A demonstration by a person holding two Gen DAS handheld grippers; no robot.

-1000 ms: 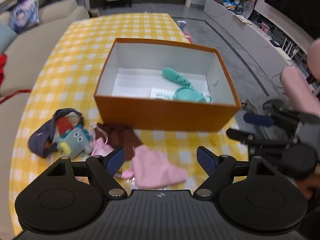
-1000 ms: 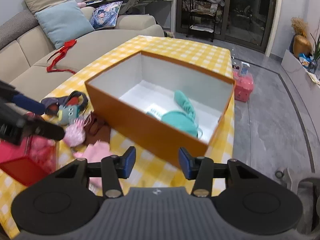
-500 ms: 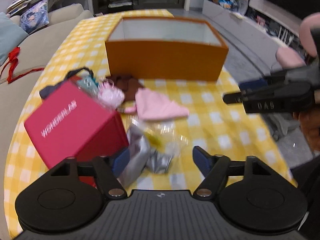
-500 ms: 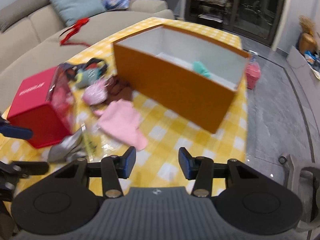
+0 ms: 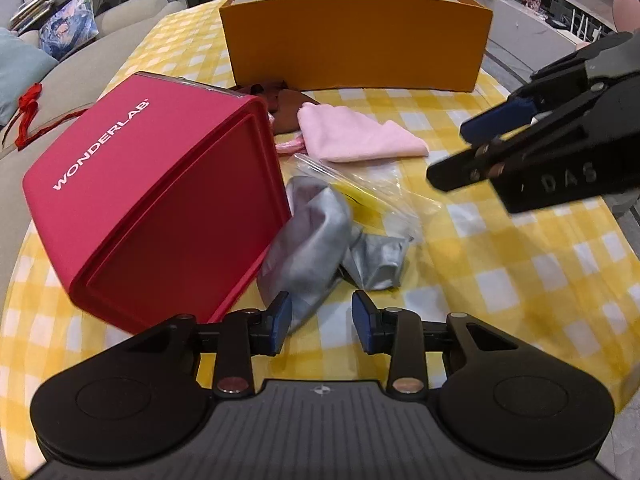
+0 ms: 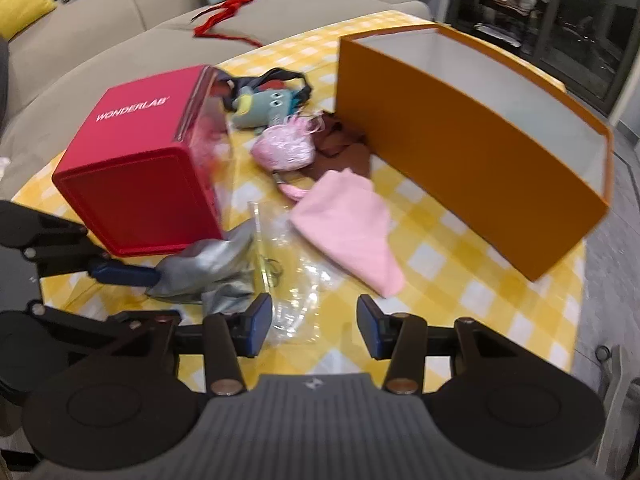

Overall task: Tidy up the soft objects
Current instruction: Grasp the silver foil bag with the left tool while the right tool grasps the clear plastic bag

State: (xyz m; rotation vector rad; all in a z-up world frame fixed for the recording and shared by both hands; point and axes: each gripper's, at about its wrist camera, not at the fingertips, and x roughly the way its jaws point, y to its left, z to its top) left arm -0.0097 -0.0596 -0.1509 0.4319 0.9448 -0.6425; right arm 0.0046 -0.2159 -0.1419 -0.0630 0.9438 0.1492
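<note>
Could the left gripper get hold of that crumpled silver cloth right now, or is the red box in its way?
Probably yes. The silver cloth lies right ahead of the left gripper, whose jaws are closing with the cloth's near edge at its left pad. The red box sits to the side, touching the cloth but not blocking it.

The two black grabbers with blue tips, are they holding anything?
Nothing is held yet. The left gripper is closing around the near end of the crumpled silver-grey cloth, pads not pressing. The right gripper is open over the clear plastic bag.
</note>
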